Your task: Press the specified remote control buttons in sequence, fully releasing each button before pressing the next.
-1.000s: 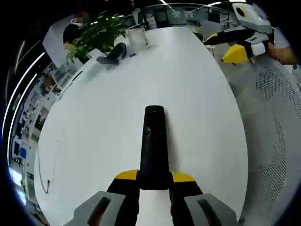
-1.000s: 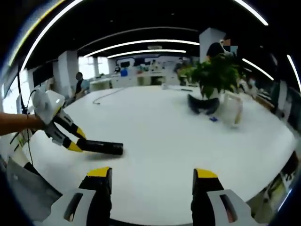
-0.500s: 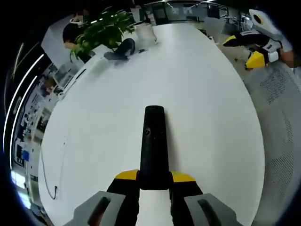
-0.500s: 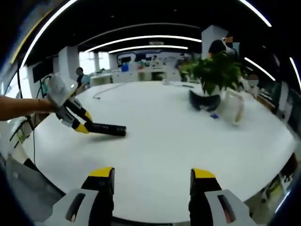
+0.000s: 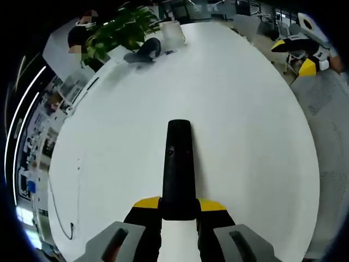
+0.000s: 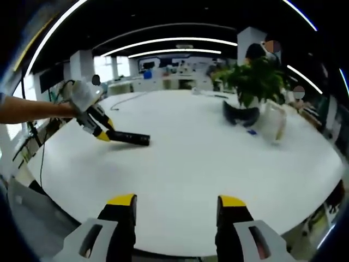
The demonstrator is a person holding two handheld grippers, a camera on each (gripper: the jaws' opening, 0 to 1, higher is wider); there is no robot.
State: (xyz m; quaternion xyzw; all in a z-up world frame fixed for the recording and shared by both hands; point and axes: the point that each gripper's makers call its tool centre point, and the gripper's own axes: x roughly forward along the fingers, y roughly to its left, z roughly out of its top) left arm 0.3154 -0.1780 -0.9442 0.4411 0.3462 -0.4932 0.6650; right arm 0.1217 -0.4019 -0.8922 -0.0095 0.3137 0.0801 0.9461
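Between the yellow-tipped jaws of the left gripper (image 5: 179,204), in the left gripper view, sits the long black remote control (image 5: 178,164). The jaws are clenched on its near end, and the remote control points straight forward over the large white oval table (image 5: 245,136). A small round button is visible on its upper face. From the right gripper view the same left gripper (image 6: 102,134) appears at the left, held by a person's hand (image 6: 80,101) on a bare forearm, with the remote control (image 6: 130,138) lying low over the table (image 6: 207,164); whether it touches the surface, I cannot tell.

The right gripper (image 6: 177,203) is released, its two jaws standing wide apart with only bare table between them. In the left gripper view it shows small at the upper right edge (image 5: 302,57), well apart from the remote control.

At the far side of the table stands a green leafy plant (image 6: 253,82). Beside it are a dark curved object (image 6: 240,115) and a white bag-like container (image 6: 272,124). A thin dark cable (image 5: 65,202) lies along the left edge of the table. Nothing lies on the table between the remote control and these things. Behind, office desks and long ceiling lights are visible.
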